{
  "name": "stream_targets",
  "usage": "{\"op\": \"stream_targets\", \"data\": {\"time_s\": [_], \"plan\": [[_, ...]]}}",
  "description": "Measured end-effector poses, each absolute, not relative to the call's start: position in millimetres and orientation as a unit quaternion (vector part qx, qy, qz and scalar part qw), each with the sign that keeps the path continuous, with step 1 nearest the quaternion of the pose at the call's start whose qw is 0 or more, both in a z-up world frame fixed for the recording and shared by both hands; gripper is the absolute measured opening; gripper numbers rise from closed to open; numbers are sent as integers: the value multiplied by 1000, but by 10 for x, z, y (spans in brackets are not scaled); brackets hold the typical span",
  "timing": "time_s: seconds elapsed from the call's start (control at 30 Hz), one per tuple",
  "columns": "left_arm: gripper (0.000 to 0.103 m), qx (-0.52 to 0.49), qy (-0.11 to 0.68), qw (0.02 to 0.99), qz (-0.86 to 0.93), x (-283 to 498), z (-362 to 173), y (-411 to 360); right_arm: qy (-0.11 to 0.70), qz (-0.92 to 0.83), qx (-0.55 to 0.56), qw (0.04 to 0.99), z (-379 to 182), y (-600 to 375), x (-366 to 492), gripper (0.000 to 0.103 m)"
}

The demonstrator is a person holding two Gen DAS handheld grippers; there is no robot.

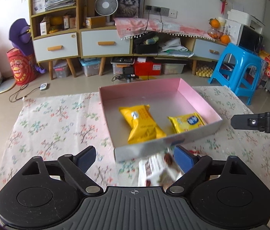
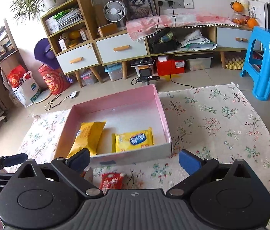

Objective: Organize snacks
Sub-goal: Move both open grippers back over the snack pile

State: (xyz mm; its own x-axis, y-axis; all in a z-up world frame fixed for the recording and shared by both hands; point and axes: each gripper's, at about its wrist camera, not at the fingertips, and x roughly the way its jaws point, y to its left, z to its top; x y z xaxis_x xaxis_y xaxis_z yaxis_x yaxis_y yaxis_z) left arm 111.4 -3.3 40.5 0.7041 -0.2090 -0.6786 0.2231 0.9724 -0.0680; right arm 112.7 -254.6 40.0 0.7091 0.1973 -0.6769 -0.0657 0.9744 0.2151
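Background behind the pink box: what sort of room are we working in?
Most likely a home living room. A low wooden cabinet with drawers runs along the wall, holding a desk fan and a framed cat picture, and a blue plastic stool stands on the tiled floor.

A matt printed cloth (image 2: 221,124) with flower sprigs covers the bench. The box (image 1: 198,103) looks like smooth cardboard, faintly glossy pink inside and pale outside. The two yellow snack packets (image 1: 142,124) (image 2: 134,140) are shiny crinkled plastic film. Each gripper (image 1: 135,158) (image 2: 135,162) is matt black plastic with metal rivets and blue rubbery pads.
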Motion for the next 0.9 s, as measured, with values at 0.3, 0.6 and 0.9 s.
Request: {"op": "stream_targets", "data": {"time_s": [0.3,0.6,0.9], "plan": [[96,2,384,918,-102,745,303,179,372,78,81,921,438,-2460,763,93],[98,3,378,921,-98,455,128,361,384,94,88,914,220,-2396,515,93],[98,4,382,920,-87,207,-10,531,371,111,40,921,41,-2366,213,95]]}}
